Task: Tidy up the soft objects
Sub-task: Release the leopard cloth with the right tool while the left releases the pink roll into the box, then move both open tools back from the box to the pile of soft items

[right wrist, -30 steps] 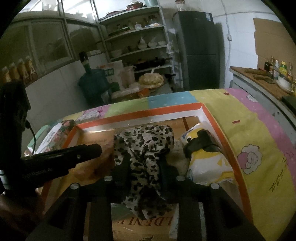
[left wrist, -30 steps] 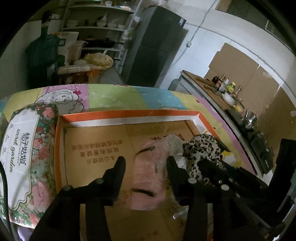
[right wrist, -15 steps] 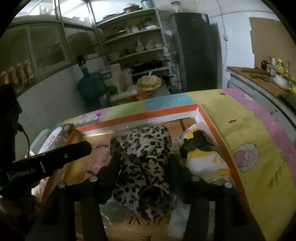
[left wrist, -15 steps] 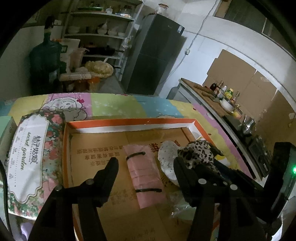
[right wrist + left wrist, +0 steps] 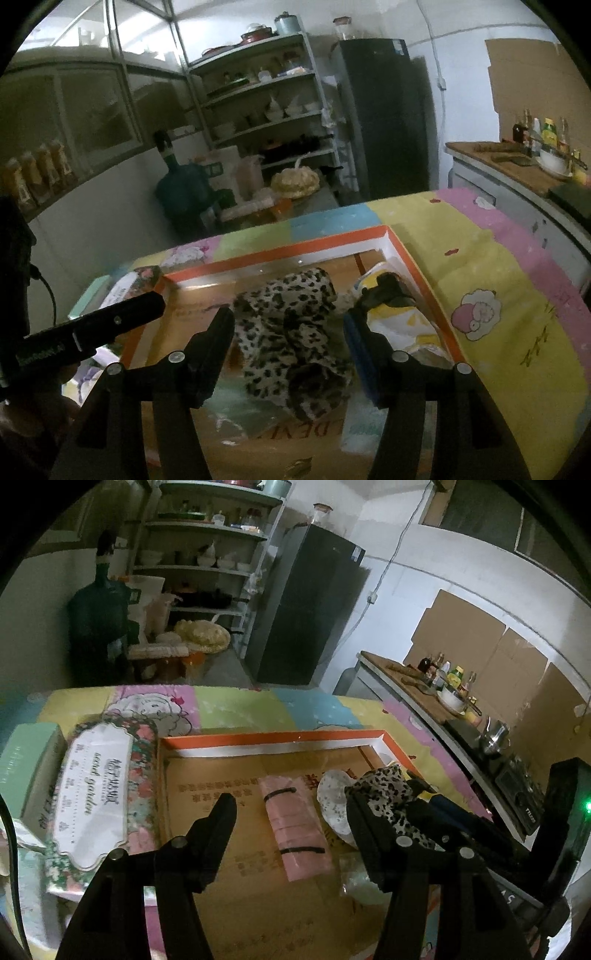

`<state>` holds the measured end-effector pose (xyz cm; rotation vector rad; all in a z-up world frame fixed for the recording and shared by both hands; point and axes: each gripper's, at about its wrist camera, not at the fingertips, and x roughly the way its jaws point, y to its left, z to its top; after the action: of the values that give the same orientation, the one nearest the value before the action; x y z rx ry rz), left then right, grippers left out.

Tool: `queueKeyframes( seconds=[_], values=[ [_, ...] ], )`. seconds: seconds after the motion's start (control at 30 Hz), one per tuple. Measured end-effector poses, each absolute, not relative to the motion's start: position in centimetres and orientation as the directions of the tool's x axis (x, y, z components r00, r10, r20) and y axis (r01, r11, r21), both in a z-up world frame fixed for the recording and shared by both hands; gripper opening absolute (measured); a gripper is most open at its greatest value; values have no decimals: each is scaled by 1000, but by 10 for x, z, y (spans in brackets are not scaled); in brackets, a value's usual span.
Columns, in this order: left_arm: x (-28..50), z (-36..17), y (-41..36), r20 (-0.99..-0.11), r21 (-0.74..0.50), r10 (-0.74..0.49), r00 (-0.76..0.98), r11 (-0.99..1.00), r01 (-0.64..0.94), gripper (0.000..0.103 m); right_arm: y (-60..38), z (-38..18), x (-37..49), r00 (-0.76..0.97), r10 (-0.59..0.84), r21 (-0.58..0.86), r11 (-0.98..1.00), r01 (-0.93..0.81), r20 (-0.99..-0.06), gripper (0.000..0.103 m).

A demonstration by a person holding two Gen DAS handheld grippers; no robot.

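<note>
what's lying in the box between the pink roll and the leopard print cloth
A pale round cloth piece lies between the pink roll and the leopard print cloth; the left wrist view shows it.

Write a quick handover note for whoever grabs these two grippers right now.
Left gripper: open, holding nothing, above the pink roll.
Right gripper: jaws opening, pads off the leopard-print cloth lying between them.
Both lie in the orange-rimmed box, with a yellow-and-white bundle at its right wall.
Left: floral tissue pack sits outside the box.
</note>
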<state>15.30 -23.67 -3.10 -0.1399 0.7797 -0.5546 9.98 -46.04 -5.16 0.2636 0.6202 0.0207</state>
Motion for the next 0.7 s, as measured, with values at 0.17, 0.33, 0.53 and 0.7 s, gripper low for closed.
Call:
queueKeyframes(
  seconds=[0.17, 0.33, 0.53, 0.7],
  values=[
    [145, -23, -224, -607, -315, -522, 600, 850, 421, 72, -450, -42, 92, 825, 102, 244, 969, 44, -556, 63],
    [136, -16, -210, -595, -308, -512, 620, 857, 413, 72, -438, -34, 86, 830, 110, 238, 971, 28, -547, 63],
    [126, -9, -192, -581, -297, -497, 644, 866, 401, 72, -420, -24, 79, 835, 119, 227, 974, 7, -537, 63],
    [116, -4, -175, -571, -281, -478, 667, 878, 389, 72, -403, -18, 73, 839, 133, 220, 975, -17, -528, 63]
  ],
)
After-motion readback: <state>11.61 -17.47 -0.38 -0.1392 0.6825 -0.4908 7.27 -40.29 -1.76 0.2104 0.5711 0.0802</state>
